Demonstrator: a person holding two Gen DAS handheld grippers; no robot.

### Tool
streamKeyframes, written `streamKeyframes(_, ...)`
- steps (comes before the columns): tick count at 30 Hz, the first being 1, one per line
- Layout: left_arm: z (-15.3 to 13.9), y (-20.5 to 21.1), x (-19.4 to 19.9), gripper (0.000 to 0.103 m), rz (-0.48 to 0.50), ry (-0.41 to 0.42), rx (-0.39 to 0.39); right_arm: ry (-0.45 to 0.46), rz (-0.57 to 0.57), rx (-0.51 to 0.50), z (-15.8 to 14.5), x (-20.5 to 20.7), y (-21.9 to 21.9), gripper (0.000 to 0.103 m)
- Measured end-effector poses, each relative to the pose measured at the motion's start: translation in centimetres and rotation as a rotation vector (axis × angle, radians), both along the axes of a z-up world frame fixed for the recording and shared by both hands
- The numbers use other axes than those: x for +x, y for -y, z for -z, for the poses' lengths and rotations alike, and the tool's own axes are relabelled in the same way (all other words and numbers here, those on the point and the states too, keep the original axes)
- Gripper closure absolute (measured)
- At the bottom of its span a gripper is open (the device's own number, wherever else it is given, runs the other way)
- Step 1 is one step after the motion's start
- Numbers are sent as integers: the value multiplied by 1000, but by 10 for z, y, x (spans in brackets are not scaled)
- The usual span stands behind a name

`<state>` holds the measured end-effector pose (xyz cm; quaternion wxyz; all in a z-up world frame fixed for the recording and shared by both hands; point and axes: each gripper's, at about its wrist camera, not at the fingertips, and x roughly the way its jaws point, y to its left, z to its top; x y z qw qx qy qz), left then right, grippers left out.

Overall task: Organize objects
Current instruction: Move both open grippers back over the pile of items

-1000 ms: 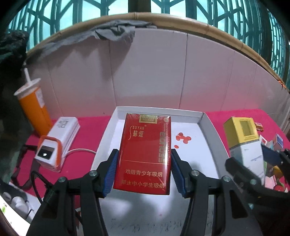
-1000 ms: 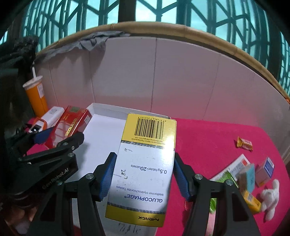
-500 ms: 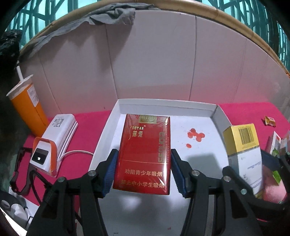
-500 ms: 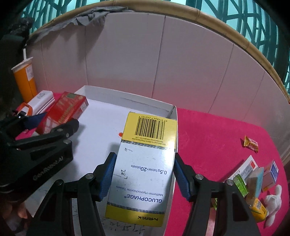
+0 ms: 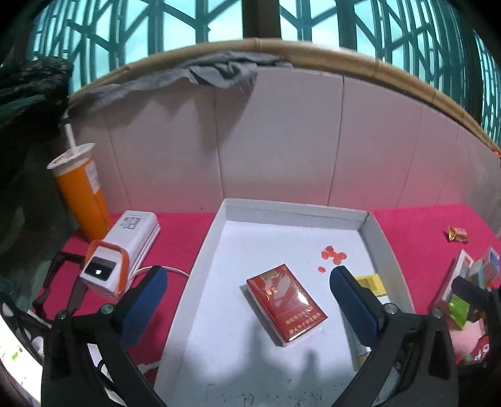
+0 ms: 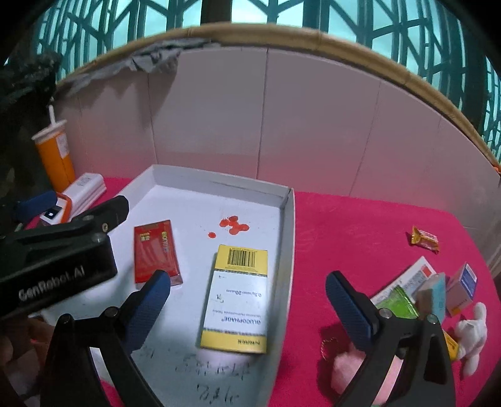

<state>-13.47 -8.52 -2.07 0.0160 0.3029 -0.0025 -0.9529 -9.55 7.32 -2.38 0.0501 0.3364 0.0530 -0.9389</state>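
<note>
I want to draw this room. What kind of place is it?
Probably a home tabletop set up for sorting: a pink cloth, a shallow white cardboard tray, an orange drink cup with a straw, and green lattice windows behind.

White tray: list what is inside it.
The white tray holds a red cigarette pack, a yellow-and-white Glucophage box and red spots. Its near left corner is hidden.
</note>
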Motion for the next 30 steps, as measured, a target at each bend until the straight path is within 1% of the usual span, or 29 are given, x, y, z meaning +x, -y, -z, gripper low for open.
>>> streamKeyframes(6,-16,-5,23,0,28,-38,43,-109,3,33,-22,36,-18,1)
streamKeyframes(8,-18,-11,31,0,47,-45,49,-127,19,14,-30,46,-29,1)
streamKeyframes(12,-22,-29,48,0,114,-57,52,-151,52,-21,-39,69,-55,1)
streamKeyframes(16,-22,-44,57,0,167,-50,68,-137,93,-53,-37,85,-83,1)
streamKeyframes(20,-20,-58,70,0,227,-57,47,-142,164,-98,-37,103,-119,1)
streamKeyframes(22,-20,-61,78,0,246,-59,64,-143,210,-110,-36,113,-140,1)
streamKeyframes(24,-17,-66,83,0,270,-51,98,-138,263,-120,-32,122,-163,1)
streamKeyframes(26,-15,-75,86,0,300,-35,118,-113,305,-132,-25,129,-184,1)
streamKeyframes(30,-7,-106,94,0,383,-4,84,-86,383,-159,-11,143,-217,1)
